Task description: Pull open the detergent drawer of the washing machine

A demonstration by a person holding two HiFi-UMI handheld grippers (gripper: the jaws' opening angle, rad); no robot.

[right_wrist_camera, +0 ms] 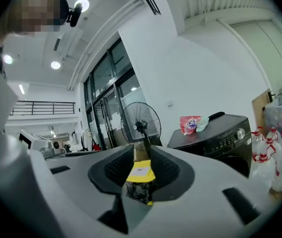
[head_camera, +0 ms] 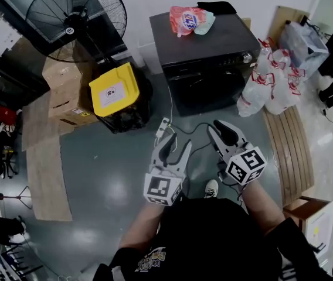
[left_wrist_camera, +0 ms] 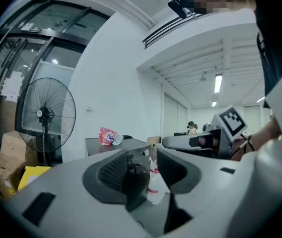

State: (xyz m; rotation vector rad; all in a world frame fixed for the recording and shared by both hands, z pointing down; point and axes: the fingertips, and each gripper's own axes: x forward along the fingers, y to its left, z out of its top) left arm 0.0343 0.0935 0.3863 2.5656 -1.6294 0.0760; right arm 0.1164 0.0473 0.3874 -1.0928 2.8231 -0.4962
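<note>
The black washing machine (head_camera: 207,57) stands against the far wall, a few steps ahead of me, with its control strip and knob (head_camera: 247,57) along the top of its front. I cannot make out the detergent drawer's outline from here. A pink detergent bag (head_camera: 190,19) lies on its lid. My left gripper (head_camera: 177,140) is held out over the floor, open and empty; the washing machine (left_wrist_camera: 126,150) shows through its gap. My right gripper (head_camera: 224,130) sits beside it, open a little less, with nothing between its jaws, and its view looks left of the washing machine (right_wrist_camera: 215,138).
A big standing fan (head_camera: 75,16), cardboard boxes (head_camera: 64,92) and a black bin with a yellow lid (head_camera: 115,89) stand left of the machine. Bundled water bottles (head_camera: 269,81) lean at its right, by a wooden pallet (head_camera: 289,151). A power strip and cable (head_camera: 163,127) lie on the floor.
</note>
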